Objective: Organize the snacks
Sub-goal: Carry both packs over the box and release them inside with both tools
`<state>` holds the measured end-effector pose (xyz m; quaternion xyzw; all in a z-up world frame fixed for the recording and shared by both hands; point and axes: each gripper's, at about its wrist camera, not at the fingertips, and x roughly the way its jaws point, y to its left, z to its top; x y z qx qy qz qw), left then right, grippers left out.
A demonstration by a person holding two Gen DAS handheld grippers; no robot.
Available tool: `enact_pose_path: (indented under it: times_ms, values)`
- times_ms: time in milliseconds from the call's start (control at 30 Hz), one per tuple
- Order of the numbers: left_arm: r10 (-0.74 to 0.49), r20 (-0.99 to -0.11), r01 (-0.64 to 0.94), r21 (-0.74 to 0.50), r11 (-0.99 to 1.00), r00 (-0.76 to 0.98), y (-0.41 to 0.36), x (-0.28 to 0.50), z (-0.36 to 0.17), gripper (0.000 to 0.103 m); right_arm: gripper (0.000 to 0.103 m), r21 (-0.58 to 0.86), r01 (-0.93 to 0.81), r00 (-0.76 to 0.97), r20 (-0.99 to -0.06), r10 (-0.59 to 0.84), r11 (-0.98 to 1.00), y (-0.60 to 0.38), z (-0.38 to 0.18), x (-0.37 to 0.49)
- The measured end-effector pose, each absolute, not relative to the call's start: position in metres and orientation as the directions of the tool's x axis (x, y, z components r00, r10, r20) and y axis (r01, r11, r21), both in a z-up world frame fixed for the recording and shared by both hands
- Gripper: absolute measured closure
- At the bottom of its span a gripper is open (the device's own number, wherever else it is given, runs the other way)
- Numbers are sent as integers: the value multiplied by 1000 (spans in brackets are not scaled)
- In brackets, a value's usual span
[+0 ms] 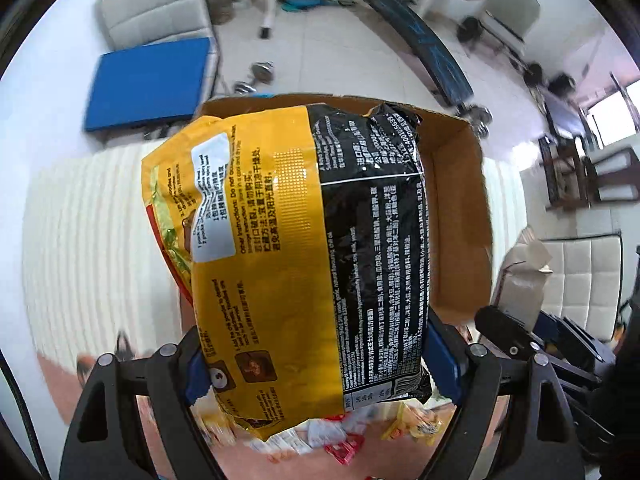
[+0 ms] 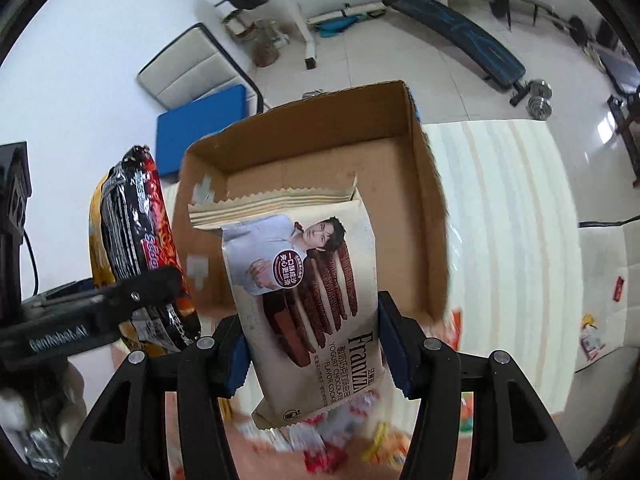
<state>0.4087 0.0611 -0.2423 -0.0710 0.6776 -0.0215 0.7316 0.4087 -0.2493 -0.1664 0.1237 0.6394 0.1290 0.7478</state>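
Here, nearest the left wrist camera, the left gripper (image 1: pixel 316 364) is clamped on a yellow and black noodle pack (image 1: pixel 304 248), its blue finger pads (image 1: pixel 440 356) pressed against both lower sides of the bag. The pack stands upright in the grip, printed back toward the lens, and it hides most of the open cardboard box (image 1: pixel 460 216) just behind it. Below the pack, small loose snack packets (image 1: pixel 340 440) lie scattered and blurred on a reddish surface.

In the right wrist view, the right gripper (image 2: pixel 312 348) is closed around a cream Franzzi cookie packet (image 2: pixel 312 288), which is held upright with its serrated top edge leaning toward the cardboard box (image 2: pixel 428 216). The packet sits in front of the box's near wall; whether it touches the box cannot be told. To the left in this view, the noodle pack (image 2: pixel 148 240) shows its black and red face, pinched by the other gripper's dark finger (image 2: pixel 148 288) just beside the box's left wall. More snack packets (image 2: pixel 320 448) lie blurred beneath.

The box rests on a white ribbed mat (image 2: pixel 512 200). Farther back are a blue pad (image 2: pixel 200 124), a black workout bench (image 2: pixel 460 32) and dumbbells (image 2: pixel 540 100) on a pale tiled floor.
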Motion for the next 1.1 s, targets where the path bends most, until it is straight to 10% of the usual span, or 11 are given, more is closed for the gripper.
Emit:
enact_pose_path:
  times_ms: [667,867,1100]
  values:
    - [-230,-965,18,-234,972,-125,52,539,-347,18,41,270,25,21,-963,270,962,-165,-345,539]
    - [-206,-972,-14,-205,979,-112,60,534,-348,12,11,234,45,3,-972,234,971,-171,-354,535]
    - [-195,-979,-33,-194,980,-49,64,517,-328,10,10,202,19,30,-979,202,979,-181,-332,521]
